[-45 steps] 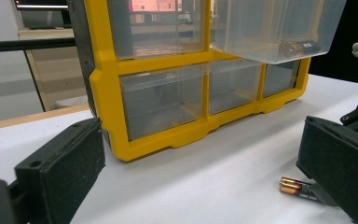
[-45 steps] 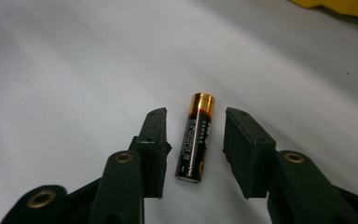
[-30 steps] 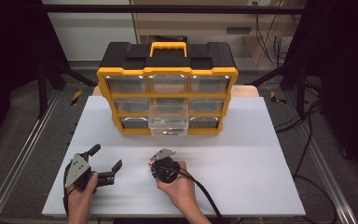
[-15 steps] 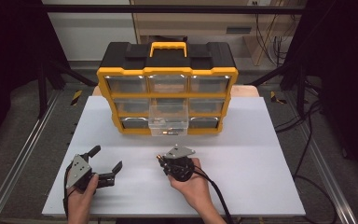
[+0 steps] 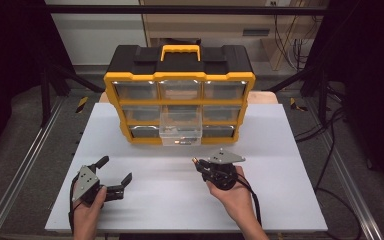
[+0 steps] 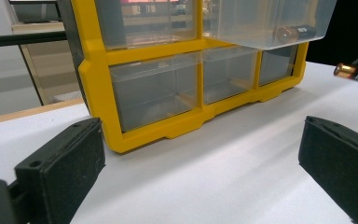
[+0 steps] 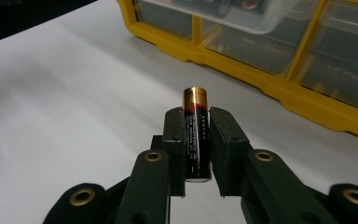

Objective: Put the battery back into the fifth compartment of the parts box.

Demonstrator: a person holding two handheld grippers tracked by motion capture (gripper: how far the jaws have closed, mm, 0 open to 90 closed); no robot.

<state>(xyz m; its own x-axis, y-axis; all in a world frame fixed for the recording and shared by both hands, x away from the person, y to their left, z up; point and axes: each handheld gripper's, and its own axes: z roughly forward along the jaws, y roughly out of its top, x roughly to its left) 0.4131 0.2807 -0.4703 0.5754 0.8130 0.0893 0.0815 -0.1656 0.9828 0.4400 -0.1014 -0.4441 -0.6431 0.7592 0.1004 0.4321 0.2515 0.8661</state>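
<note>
The right gripper (image 7: 197, 122) pinches a battery (image 7: 196, 135) lengthwise between its jaws, the copper end sticking out in front. In the high view this gripper (image 5: 200, 164) is held above the white table (image 5: 290, 200), a little before the yellow organizer (image 5: 180, 107), whose middle drawer (image 5: 181, 131) in the bottom row is pulled out. One battery (image 6: 296, 32) lies already in that drawer, I think, though the clear plastic blurs it.

To do this step well, the person should bring the battery over the open top of the drawer, not against its front wall, then lower it until it is almost on the bottom before letting go, so it does not bounce or roll. Keeping it level and parallel to the drawer front helps.

The left gripper (image 5: 114, 176) rests near the table's front edge with jaws spread wide and nothing between them; it could steady the organizer.
</note>
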